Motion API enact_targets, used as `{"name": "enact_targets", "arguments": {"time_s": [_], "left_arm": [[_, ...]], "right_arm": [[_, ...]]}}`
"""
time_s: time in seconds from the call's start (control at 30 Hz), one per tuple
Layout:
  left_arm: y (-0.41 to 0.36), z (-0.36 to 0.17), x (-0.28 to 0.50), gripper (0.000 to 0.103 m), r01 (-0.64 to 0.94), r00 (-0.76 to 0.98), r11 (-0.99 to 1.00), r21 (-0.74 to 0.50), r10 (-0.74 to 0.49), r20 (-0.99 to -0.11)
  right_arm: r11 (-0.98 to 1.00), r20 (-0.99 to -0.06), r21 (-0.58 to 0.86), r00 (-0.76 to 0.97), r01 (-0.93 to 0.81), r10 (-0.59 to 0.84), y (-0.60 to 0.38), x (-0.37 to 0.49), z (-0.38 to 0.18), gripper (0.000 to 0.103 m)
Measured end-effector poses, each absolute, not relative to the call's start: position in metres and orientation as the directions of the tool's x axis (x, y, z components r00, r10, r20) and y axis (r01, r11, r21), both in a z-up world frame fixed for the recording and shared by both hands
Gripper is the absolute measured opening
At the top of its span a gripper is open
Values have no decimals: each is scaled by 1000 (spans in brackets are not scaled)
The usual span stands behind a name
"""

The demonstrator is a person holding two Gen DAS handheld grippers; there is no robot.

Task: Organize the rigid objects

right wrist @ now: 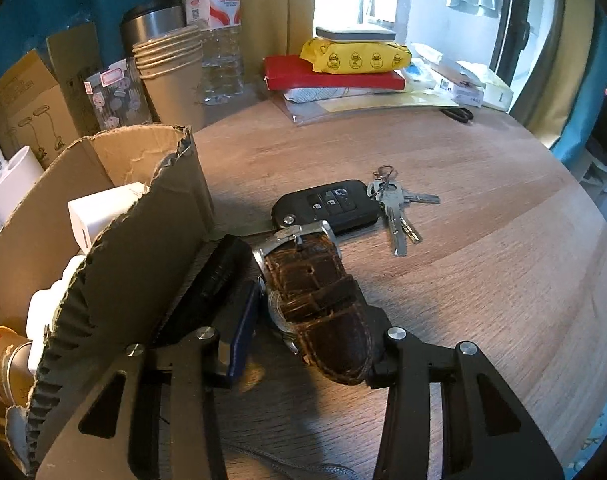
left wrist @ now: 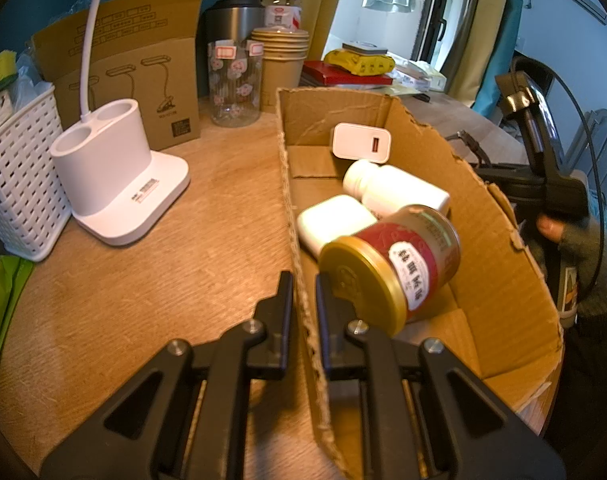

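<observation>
A torn cardboard box (left wrist: pixel 499 264) sits on the round wooden table. It holds a red jar with a gold lid (left wrist: pixel 391 268), a white pill bottle (left wrist: pixel 395 192), a white case (left wrist: pixel 331 224) and a white charger (left wrist: pixel 361 143). My left gripper (left wrist: pixel 304 280) is shut on the box's left wall (left wrist: pixel 299 300). My right gripper (right wrist: pixel 303 300) is shut on a brown leather watch (right wrist: pixel 319 296), just right of the box's outer wall (right wrist: pixel 143 248). A black car key with a bunch of keys (right wrist: pixel 331 204) lies on the table beyond the watch.
A white lamp base (left wrist: pixel 115 184), a white basket (left wrist: pixel 15 184) and a lamp carton (left wrist: pixel 131 72) stand left of the box. A glass jar (left wrist: pixel 235 84), paper cups (right wrist: pixel 175 76), a steel mug, a water bottle (right wrist: pixel 219 32) and stacked books and packets (right wrist: pixel 343 68) line the back.
</observation>
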State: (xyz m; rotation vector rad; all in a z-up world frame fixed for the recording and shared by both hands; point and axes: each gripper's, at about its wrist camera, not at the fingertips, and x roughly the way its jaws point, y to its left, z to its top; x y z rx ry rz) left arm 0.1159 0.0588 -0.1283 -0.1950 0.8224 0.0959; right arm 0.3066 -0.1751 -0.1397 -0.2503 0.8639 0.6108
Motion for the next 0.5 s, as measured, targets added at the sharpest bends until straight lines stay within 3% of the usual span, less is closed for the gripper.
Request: {"name": "enact_targets", "arguments": {"time_s": [0.5], "left_arm": [[59,-128,116,12,-160,677,978,-135,10,-736]], "right_arm": [[817,-727,46,542,-574,422,-185,296,-121,44]]}}
